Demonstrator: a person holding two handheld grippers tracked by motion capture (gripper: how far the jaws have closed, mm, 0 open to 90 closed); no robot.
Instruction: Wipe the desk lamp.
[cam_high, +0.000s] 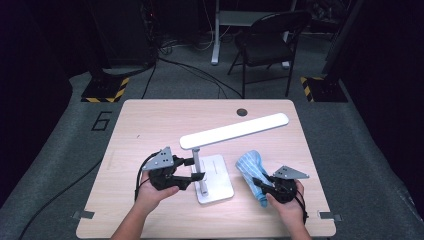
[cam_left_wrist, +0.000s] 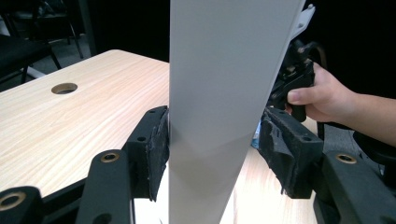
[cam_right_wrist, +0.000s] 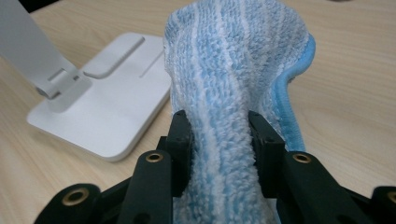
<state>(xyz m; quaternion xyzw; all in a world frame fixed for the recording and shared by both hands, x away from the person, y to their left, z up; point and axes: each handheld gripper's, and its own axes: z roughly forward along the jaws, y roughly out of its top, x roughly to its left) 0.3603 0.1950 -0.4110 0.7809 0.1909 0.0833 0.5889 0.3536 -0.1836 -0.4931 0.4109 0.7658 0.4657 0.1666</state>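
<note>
Between the jaws of the left gripper (cam_high: 192, 169) stands the flat white upright stem of the desk lamp (cam_left_wrist: 224, 93). The left hand (cam_high: 152, 192) holds the gripper level, pointing across the desk toward the other hand. In the left gripper view one worn black foam pad (cam_left_wrist: 156, 147) touches the stem's edge, while the other pad sits just off its far edge, so the jaws stand fairly wide around the stem; whether they truly clamp it I cannot tell.

The right hand (cam_high: 287, 200) holds the right gripper (cam_high: 260, 186) low over the desk, pointing away from the person. Its jaws are pinched tight on a blue-and-white striped terry cloth (cam_right_wrist: 233, 84), which bulges out ahead of the jaws in a soft, looped, fuzzy fold with a plain blue hem down one side.

The lamp is smooth matt white: a long slim rounded light bar (cam_high: 235, 130) slanting above the left jaws, and a flat square base with rounded corners (cam_right_wrist: 116, 93) lying beside the right jaws, near the cloth. The pale wood-grain desk (cam_high: 150, 120) carries a round cable hole (cam_high: 242, 112) beyond both jaws.
</note>
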